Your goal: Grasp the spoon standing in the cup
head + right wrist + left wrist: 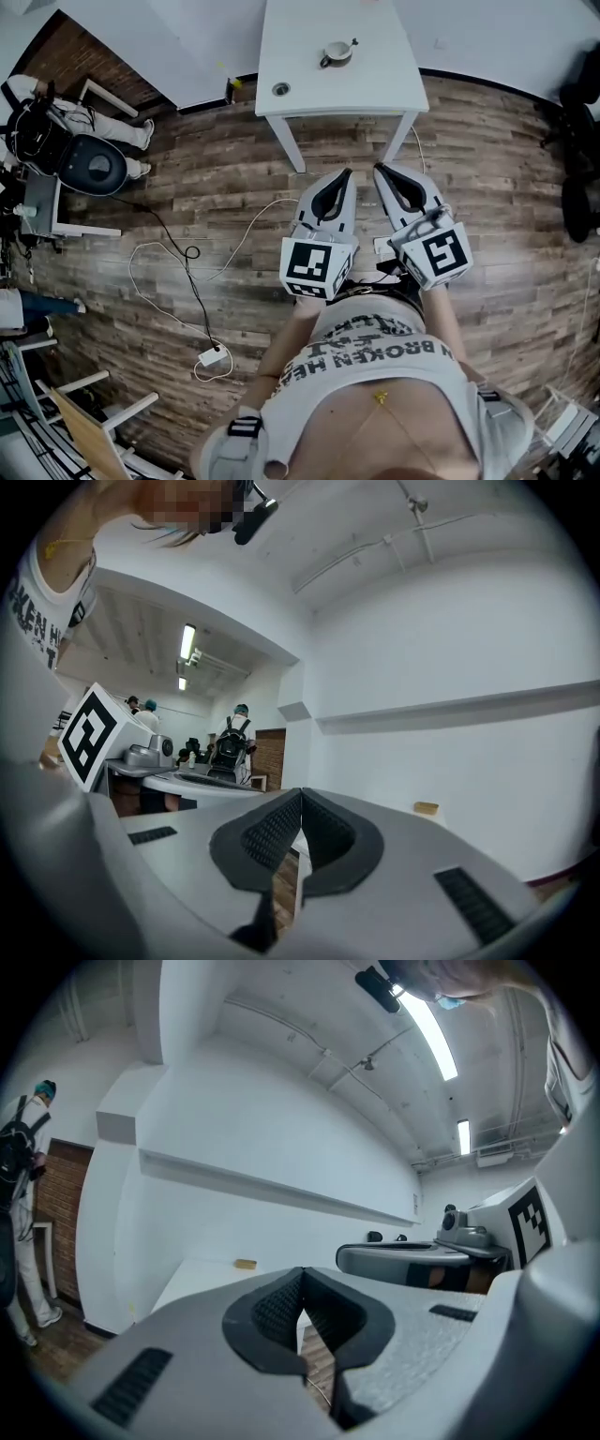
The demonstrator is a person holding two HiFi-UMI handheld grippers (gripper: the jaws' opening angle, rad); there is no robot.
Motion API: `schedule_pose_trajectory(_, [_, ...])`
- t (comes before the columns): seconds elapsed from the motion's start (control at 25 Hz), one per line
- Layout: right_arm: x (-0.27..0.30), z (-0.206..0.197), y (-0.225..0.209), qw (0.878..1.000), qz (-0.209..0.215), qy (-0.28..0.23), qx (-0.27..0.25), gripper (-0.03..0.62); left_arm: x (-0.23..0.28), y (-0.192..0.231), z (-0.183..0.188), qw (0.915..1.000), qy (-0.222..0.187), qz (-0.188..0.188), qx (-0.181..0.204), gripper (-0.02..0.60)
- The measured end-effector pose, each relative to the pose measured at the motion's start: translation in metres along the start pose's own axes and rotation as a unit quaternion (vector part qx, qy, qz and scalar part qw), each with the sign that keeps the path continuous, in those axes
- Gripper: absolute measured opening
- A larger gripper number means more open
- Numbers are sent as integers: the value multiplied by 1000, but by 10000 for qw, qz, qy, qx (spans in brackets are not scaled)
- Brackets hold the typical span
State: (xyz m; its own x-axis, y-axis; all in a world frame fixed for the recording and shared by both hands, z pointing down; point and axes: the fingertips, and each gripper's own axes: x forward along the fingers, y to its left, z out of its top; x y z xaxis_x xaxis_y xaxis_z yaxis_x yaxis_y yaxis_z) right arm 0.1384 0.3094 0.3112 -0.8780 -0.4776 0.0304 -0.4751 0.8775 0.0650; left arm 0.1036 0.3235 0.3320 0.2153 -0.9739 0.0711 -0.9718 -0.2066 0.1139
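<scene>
In the head view a small cup with a spoon leaning in it stands on a white table, towards its far side. My left gripper and right gripper are held side by side over the wooden floor, short of the table's near edge and pointing at it. Both are shut with nothing between their pads. The left gripper view shows the closed jaw tips of the left gripper, and the right gripper view those of the right gripper. Neither gripper view shows the cup.
A small round object lies near the table's front left corner. The table's legs stand just ahead of the grippers. Cables and a power adapter lie on the floor at left. A seated person is far left, and dark chairs stand at right.
</scene>
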Motion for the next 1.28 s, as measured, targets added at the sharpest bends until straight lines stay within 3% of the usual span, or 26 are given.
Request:
schedule_pose_trajectory(0.48, [114, 2, -37, 9994, -350, 64, -5, 8, 76, 85, 24, 9983, 79, -580, 25, -5])
schedule_pose_trajectory(1.04, [151, -15, -46, 9977, -632, 240, 51, 8, 97, 125, 12, 9964, 217, -818, -62, -5])
schedule_pose_trajectory(1.28, [161, -23, -74, 9973, -667, 286, 131, 8, 126, 131, 4, 9962, 314, -811, -60, -5])
